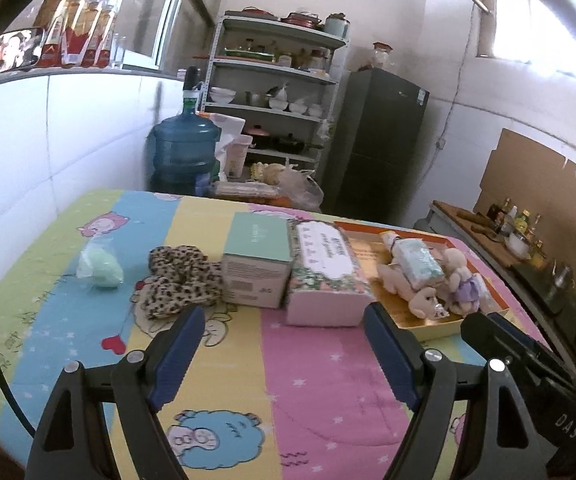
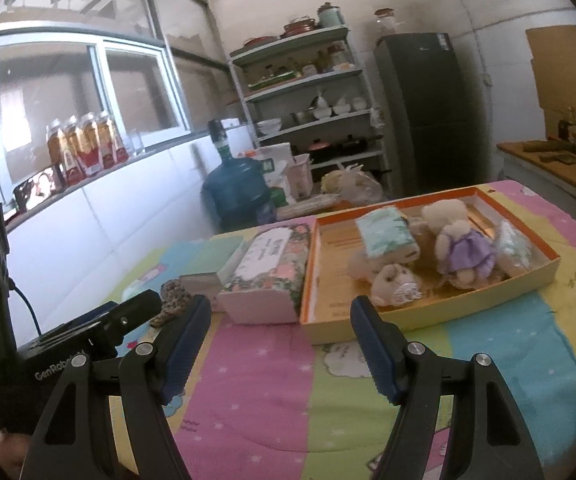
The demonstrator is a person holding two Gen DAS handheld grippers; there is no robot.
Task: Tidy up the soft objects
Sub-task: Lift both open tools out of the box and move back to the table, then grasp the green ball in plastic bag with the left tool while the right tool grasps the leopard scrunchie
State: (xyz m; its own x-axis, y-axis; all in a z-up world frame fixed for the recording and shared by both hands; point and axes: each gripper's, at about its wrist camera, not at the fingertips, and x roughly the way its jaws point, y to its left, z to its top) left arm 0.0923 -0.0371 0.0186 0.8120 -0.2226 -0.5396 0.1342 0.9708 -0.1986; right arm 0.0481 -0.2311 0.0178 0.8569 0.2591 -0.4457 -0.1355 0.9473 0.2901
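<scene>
Soft objects: two plush bears (image 2: 391,280), a doll in a purple dress (image 2: 461,254) and a pale green tissue pack (image 2: 385,236) lie heaped in the orange-rimmed tray (image 2: 427,316) toward the table's far right corner; the leopard-print cloth (image 1: 180,280) and a mint-green soft lump in clear wrap (image 1: 102,270) lie outside it, nearer the left edge
Hidden or unclear: the bears overlap, so limbs cannot be told apart; a clear-wrapped item (image 2: 517,248) at the tray's right end is too blurred to name; in the right wrist view the cloth is mostly behind the other tool's body; print on the tray floor is illegible
Left hand-held gripper (image 1: 280,334): released, jaws spread wide with nothing between them; tilted downward above the pink stripe of the cartoon sheet (image 1: 319,400) near the front edge, pointing at the boxes
Right hand-held gripper (image 2: 280,322): released, jaws wide and empty; tilted down, pointing at the tray's near left corner; fingertips (image 2: 6,446) of the person's hand show at the lower left corner
Boxes: a floral box (image 1: 323,276) touches the tray's left side; a teal-lidded box (image 1: 258,264) stands just beside it; label text on both is unreadable
Writing: "GenRobot" partly readable on the left tool's body; "DAS" on the right tool's body
</scene>
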